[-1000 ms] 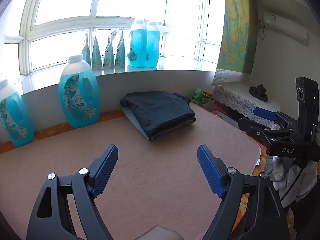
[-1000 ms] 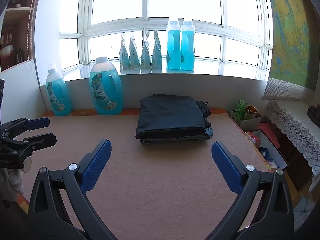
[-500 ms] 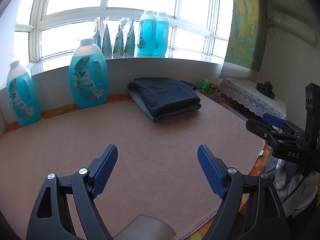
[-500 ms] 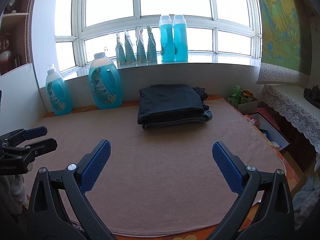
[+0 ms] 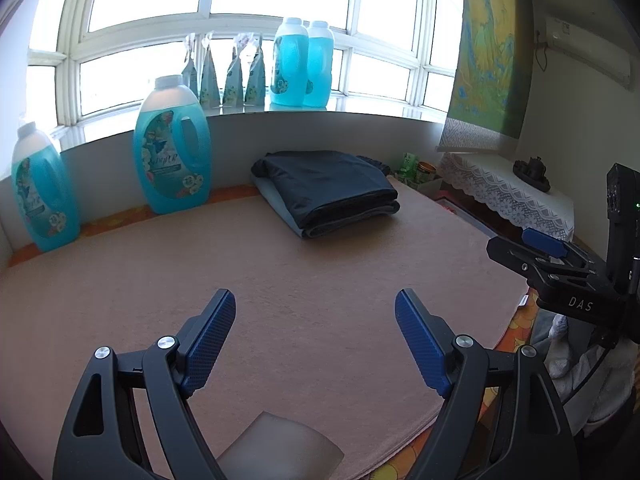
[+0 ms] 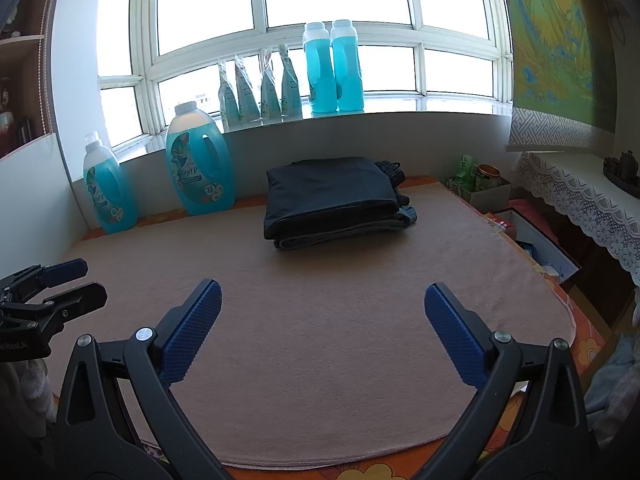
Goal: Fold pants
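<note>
Folded pants are stacked upper-center on the desk; both tongs are held wide, empty. Fresh pants probably needed next.

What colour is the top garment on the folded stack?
Dark navy, nearly black; clearest in the right wrist view.

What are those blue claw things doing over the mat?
A person holds a gripper in each hand. The left gripper and the right gripper both hang open above the tan mat, with nothing between their fingers. At the far end of the mat sits a neat stack of folded pants, dark ones on top. Neither gripper touches the stack. Blue bottles stand by the wall behind the mat.
</note>
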Available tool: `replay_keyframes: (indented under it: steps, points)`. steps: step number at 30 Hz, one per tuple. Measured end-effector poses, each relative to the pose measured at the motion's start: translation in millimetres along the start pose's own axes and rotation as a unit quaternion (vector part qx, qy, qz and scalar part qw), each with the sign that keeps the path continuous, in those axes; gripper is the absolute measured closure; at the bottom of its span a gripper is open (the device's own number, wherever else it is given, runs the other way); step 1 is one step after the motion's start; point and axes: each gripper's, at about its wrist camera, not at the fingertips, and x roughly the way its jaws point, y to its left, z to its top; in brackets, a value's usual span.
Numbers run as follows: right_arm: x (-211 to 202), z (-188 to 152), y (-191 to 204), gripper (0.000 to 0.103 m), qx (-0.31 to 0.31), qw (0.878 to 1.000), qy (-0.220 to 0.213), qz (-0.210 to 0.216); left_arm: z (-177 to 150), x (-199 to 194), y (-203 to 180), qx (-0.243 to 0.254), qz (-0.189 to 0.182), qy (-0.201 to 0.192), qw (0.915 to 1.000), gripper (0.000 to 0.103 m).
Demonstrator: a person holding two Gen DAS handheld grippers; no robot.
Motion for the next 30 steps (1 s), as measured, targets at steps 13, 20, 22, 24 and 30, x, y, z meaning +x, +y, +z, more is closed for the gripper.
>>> replay_keyframes:
  steps: [13,20,22,24,30]
  points:
    - [1.9,-0.6,2.7,0.000,-0.001,1.000,0.002,0.005,-1.9,-4.4,-4.2,0.004,0.009,-0.006,0.9999,0.021]
    - [1.8,-0.7,2.4,0.000,-0.002,1.000,0.002,0.004,-2.0,-5.5,-6.8,0.007,0.013,-0.007,0.9999,0.021]
    - [1.7,-0.8,2.4,0.000,-0.001,1.000,0.001,0.005,-1.6,-5.4,-7.1,0.007,0.012,-0.007,0.9999,0.021]
    - [1.8,-0.9,2.3,0.000,-0.001,1.000,0.001,0.005,-1.4,-5.4,-7.2,0.007,0.013,-0.007,0.9999,0.021]
    - [1.5,-1.4,2.6,0.000,-0.002,1.000,0.002,0.004,-1.1,-6.1,-7.4,0.006,0.017,-0.010,0.9998,0.021]
